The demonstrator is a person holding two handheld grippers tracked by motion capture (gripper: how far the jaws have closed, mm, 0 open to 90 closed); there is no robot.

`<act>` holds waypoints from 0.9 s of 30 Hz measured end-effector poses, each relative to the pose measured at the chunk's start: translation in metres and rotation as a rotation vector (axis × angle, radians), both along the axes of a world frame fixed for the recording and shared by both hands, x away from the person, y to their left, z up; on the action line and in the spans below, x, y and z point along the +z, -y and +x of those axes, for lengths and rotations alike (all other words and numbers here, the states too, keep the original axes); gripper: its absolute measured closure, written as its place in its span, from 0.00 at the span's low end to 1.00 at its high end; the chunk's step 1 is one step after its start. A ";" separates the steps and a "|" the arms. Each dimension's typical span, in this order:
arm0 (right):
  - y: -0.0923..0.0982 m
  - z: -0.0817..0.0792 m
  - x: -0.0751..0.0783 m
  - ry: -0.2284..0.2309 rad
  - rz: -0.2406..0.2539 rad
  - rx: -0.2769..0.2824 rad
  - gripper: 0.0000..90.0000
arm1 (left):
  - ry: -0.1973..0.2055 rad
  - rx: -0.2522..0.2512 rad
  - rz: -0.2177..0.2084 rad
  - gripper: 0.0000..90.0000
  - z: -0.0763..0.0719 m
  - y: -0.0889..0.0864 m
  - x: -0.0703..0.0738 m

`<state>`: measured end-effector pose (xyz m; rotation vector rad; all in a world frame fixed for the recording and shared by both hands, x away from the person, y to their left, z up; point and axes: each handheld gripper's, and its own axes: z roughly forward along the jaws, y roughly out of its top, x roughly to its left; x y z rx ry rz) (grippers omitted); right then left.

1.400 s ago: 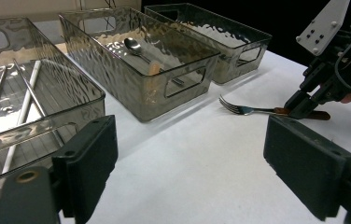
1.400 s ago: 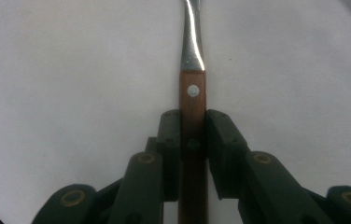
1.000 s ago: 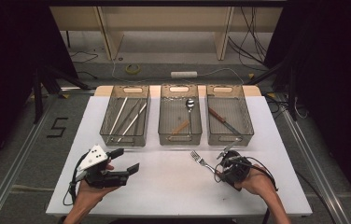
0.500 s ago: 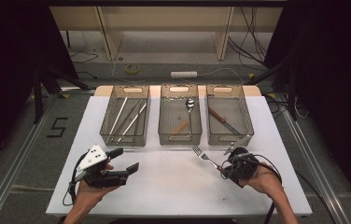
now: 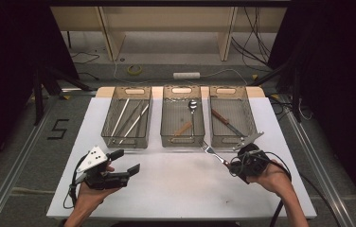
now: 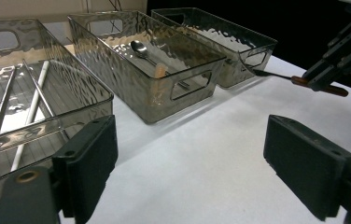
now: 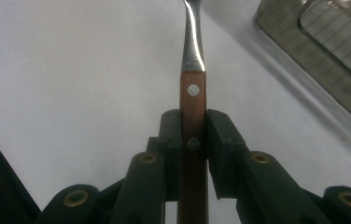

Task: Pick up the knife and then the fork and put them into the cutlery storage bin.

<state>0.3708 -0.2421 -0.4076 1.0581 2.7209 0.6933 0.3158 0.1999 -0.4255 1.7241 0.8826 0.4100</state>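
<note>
My right gripper (image 5: 234, 165) (image 7: 193, 133) is shut on the wooden handle of a fork (image 5: 210, 150) (image 7: 193, 88), held just above the white table (image 5: 176, 189). The fork's metal tines point toward the front edge of the middle tray (image 5: 182, 138). In the left gripper view the fork (image 6: 276, 74) and the right gripper (image 6: 316, 80) sit at the far right. My left gripper (image 5: 126, 161) (image 6: 187, 154) rests at the front left with its jaws wide apart and nothing between them.
Three clear trays stand in a row at the back. The left tray (image 5: 114, 142) holds long thin sticks, the middle one a spoon (image 5: 192, 106) and a wooden-handled piece, the right tray (image 5: 252, 123) a knife (image 5: 223, 120). Cables trail from both grippers.
My right gripper has lifted with the fork and shifted right and toward the trays. The left gripper has stayed where it was.
</note>
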 end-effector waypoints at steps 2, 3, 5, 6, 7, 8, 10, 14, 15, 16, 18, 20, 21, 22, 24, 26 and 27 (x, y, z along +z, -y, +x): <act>0.001 0.002 0.003 0.006 0.004 -0.004 0.86 | -0.001 0.002 -0.002 0.19 0.000 0.000 0.000; 0.001 0.004 0.005 0.011 0.008 -0.008 0.86 | -0.001 0.003 -0.002 0.19 0.000 0.000 0.000; 0.002 0.006 0.008 0.019 0.011 -0.013 0.86 | -0.002 0.003 -0.001 0.19 0.000 -0.001 0.000; 0.003 0.008 0.009 0.024 0.016 -0.013 0.86 | -0.002 0.003 -0.002 0.19 0.000 -0.001 0.000; 0.004 0.010 0.011 0.027 0.018 -0.015 0.86 | -0.002 0.003 -0.002 0.19 0.000 -0.001 0.000; 0.004 0.012 0.012 0.033 0.021 -0.020 0.86 | -0.002 0.003 -0.003 0.19 0.000 -0.001 0.000; 0.005 0.015 0.016 0.040 0.032 -0.024 0.86 | -0.002 0.003 -0.003 0.19 0.000 -0.001 0.000; 0.007 0.023 0.025 0.064 0.047 -0.037 0.86 | -0.002 0.004 -0.004 0.19 0.000 -0.001 0.000; 0.007 0.025 0.028 0.065 0.050 -0.042 0.86 | 0.000 0.004 -0.003 0.19 0.000 -0.001 0.000; 0.008 0.028 0.030 0.074 0.051 -0.046 0.86 | 0.001 0.006 -0.007 0.19 0.000 -0.001 0.000; 0.008 0.033 0.035 0.079 0.056 -0.060 0.86 | 0.000 0.007 -0.009 0.19 0.001 -0.001 0.000; 0.009 0.040 0.039 0.090 0.058 -0.075 0.86 | 0.000 0.007 -0.009 0.19 0.000 -0.002 0.000; 0.010 0.043 0.040 0.092 0.061 -0.079 0.86 | 0.001 0.007 -0.009 0.19 0.001 -0.002 0.000; 0.010 0.047 0.042 0.097 0.062 -0.086 0.86 | 0.001 0.007 -0.010 0.19 0.001 -0.002 0.000; 0.011 0.053 0.045 0.100 0.063 -0.102 0.86 | -0.001 0.007 -0.012 0.19 0.001 -0.002 0.000; 0.011 0.059 0.048 0.105 0.066 -0.113 0.86 | -0.001 0.007 -0.013 0.19 0.001 -0.002 0.000; 0.011 0.061 0.049 0.106 0.067 -0.114 0.86 | -0.002 0.007 -0.013 0.19 0.001 -0.002 0.000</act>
